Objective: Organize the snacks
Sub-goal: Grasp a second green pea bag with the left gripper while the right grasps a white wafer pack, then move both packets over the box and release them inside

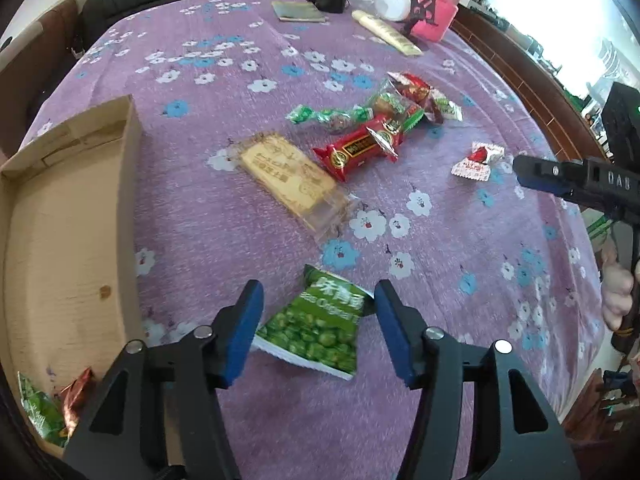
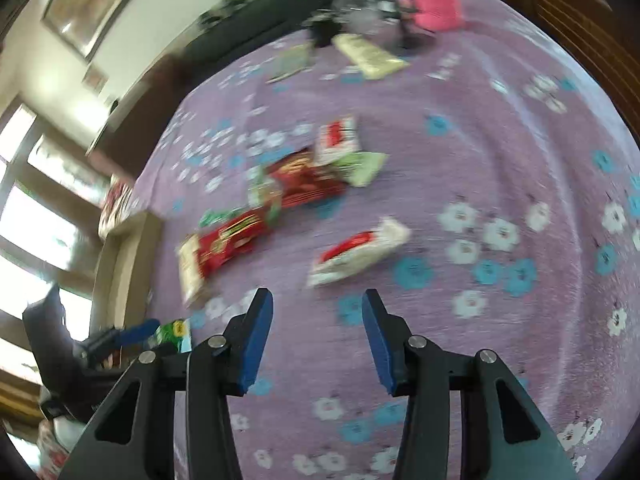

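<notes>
At the left edge of the table (image 1: 400, 240), which has a purple flowered cloth, lies a shallow cardboard box (image 1: 68, 240). In its near corner are a green packet (image 1: 38, 412) and a brown-red wrapper (image 1: 78, 394).

The left gripper (image 1: 318, 320) points down near the front edge; its jaws are apart and a green pea packet (image 1: 316, 328) lies on the cloth between them — the blue pads do not press on it.

Toward the middle of the table lie a pale biscuit packet (image 1: 288, 172), then a red packet (image 1: 358, 148), and behind it a small heap of green and red sweets (image 1: 384, 106). Further right, alone, is a white and red sweet (image 1: 476, 162).

The right gripper (image 2: 318, 334) hovers over bare cloth near this sweet — jaws released, nothing between them. Its view is blurred. A hand (image 1: 618, 292) holds its grip at the right edge.
</notes>
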